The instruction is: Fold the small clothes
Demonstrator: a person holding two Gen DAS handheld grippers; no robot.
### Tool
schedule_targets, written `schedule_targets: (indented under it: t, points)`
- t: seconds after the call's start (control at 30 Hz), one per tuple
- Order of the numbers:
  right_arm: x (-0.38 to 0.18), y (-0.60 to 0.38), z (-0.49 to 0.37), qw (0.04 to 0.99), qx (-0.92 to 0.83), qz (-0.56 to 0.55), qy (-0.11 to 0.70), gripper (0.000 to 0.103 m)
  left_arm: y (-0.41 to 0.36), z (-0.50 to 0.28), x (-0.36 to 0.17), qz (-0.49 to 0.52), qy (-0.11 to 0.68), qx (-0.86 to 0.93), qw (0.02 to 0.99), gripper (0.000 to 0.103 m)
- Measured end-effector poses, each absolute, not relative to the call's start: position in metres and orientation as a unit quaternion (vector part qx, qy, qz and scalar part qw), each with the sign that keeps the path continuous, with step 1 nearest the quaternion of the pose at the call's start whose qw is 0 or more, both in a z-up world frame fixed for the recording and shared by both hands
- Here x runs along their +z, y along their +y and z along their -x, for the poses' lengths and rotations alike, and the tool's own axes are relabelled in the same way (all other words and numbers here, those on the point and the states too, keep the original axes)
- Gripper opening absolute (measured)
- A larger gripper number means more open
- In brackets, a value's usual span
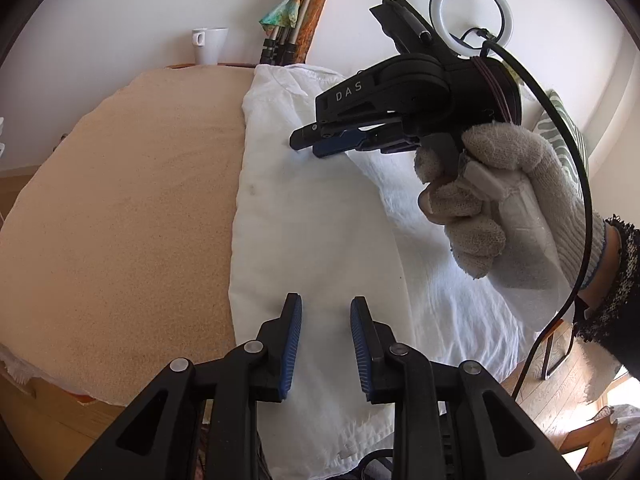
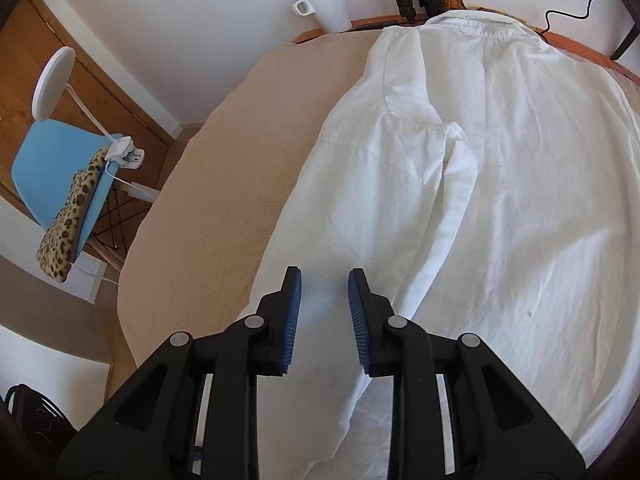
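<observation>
- Nearest the left wrist camera, the black left gripper [image 1: 326,312] with blue ribbed pads hangs over the white cotton shirt [image 1: 316,240]; its jaws stand slightly apart with nothing pinched between them.
- Spread on the round table under a beige, sandy-textured cloth [image 1: 120,200], the shirt lies with its collar toward the wall, one sleeve folded in over the body.
- From the right wrist camera, the black right gripper [image 2: 325,288] is also parted a little, empty, above the shirt's near part beside the folded sleeve's cuff end.
- In the left wrist view the right gripper points at the shirt's upper part; from that side its blue pads look close together, with no cloth caught in them.
- A hand in a grey knitted glove [image 1: 504,208] holds the right gripper's handle, a dark speckled sleeve at the wrist.
- At the table's far edge a white ceramic mug [image 2: 328,6] stands against the wall, just beside a bundle of tripod legs [image 1: 280,40].
- Off the table's left side in the right wrist view sits a light blue chair [image 2: 52,172] with a leopard-print cushion [image 2: 66,224].
</observation>
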State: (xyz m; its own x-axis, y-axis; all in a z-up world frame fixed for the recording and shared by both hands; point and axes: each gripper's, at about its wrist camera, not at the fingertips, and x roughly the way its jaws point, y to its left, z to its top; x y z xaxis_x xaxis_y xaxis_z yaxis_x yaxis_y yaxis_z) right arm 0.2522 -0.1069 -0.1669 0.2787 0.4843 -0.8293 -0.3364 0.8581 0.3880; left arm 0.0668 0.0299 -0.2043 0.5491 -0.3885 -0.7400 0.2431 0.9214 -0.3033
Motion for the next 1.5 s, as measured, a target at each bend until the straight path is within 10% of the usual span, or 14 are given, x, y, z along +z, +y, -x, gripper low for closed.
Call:
schedule_targets:
  t: [0.4, 0.77, 1.07, 1.5]
  points:
    - [-0.162, -0.148, -0.219, 0.776, 0.286, -0.151, 0.542, 0.027, 0.058, -0.043, -0.186, 0.098, 0.417, -0.173, 0.887, 0.024]
    - [-0.191, -0.188, -0.156, 0.727, 0.314, -0.246, 0.558, 0.029, 0.002, 0.007, -0.172, -0.079, 0.394, -0.214, 0.89, 0.05]
    - [-0.165, -0.172, -0.153, 0.713, 0.361, -0.266, 0.539, 0.029, 0.017, -0.034, -0.178, 0.013, 0.42, -0.17, 0.891, 0.015]
    - [-0.167, -0.184, -0.142, 0.763, 0.304, -0.23, 0.522, 0.039, 0.014, -0.021, -0.164, 0.027, 0.415, -0.22, 0.882, 0.021]
